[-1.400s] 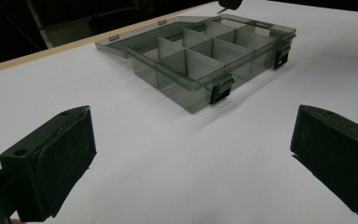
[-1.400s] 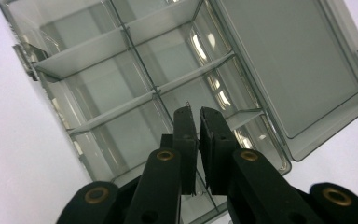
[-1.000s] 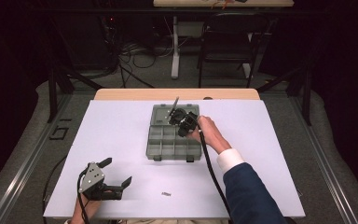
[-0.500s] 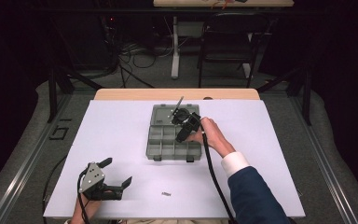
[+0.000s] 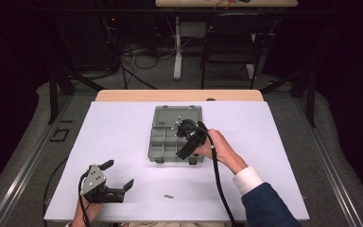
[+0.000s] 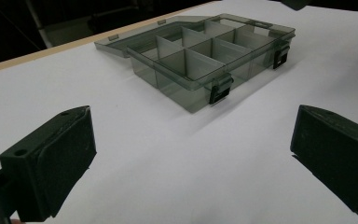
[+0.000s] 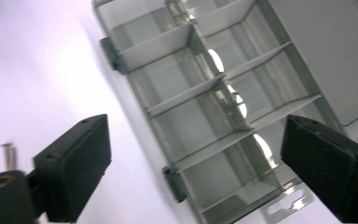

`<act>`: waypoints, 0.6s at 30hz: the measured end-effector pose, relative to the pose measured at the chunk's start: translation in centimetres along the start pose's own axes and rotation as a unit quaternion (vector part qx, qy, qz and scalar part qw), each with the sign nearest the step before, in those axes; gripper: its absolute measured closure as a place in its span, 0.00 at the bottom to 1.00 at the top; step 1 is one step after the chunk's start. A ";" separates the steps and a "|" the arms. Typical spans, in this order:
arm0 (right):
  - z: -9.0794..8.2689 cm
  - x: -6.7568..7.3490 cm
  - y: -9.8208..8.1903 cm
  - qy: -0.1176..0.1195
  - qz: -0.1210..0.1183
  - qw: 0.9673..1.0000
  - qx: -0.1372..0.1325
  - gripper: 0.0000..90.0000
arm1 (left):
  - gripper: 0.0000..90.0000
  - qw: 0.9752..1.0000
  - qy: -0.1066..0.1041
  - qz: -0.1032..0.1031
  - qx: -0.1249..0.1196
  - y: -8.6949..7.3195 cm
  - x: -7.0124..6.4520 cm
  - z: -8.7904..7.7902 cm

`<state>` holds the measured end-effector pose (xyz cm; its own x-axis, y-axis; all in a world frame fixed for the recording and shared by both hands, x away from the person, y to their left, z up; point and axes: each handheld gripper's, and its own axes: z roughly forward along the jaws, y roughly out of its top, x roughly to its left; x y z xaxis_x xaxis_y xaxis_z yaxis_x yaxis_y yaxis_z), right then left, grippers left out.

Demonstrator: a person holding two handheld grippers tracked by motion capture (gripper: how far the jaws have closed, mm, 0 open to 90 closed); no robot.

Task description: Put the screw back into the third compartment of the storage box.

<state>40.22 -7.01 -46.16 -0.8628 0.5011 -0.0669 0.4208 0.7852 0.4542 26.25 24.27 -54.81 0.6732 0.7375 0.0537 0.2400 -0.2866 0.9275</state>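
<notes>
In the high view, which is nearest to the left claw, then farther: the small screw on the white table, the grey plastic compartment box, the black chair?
1. Small screw, just right of the left claw.
2. Grey plastic compartment box, mid-table.
3. Black chair, beyond the table.

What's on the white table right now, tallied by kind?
Compartment box, grey, lid open: 1
Loose screw: 1
Handheld claws, left claw and right claw, both open: 2
Total: 4
</notes>
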 end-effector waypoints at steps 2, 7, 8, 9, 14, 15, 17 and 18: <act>-0.2 0.6 -0.4 0.009 -0.005 1.000 -0.002 0.04 | 0.00 1.000 0.000 0.002 -0.001 0.0 0.0 0.0; -0.4 1.8 -1.3 0.022 -0.011 1.000 -0.007 0.00 | 0.00 1.000 0.000 0.001 0.000 0.0 0.0 0.0; -0.4 2.0 -1.5 0.026 -0.012 1.000 -0.005 0.00 | 0.00 1.000 0.000 0.001 0.001 0.0 0.0 0.0; -0.2 2.4 -1.9 0.032 -0.014 0.999 -0.005 0.00 | 0.00 1.000 0.000 0.000 0.000 0.0 0.0 0.0; 0.0 3.1 -2.4 0.041 -0.014 0.999 -0.007 0.00 | 0.00 1.000 0.000 0.001 0.001 0.0 0.0 0.0; 0.2 3.5 -2.7 0.046 -0.014 0.999 -0.003 0.00 | 0.00 1.000 0.000 0.001 0.001 0.0 0.0 0.0; 0.5 4.0 -2.9 0.052 -0.017 0.998 -0.002 0.00 | 0.00 1.000 0.000 0.001 0.001 0.0 0.0 0.0; 0.5 4.3 -3.0 0.055 -0.019 0.998 0.001 0.00 | 0.00 1.000 0.000 0.001 0.001 0.0 0.0 0.0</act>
<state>35.40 -7.00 -48.25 -0.9037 0.4281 0.0130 0.3872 0.8036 0.4519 26.26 24.26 -54.80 0.6744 0.7362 0.0561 0.2398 -0.2903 0.9264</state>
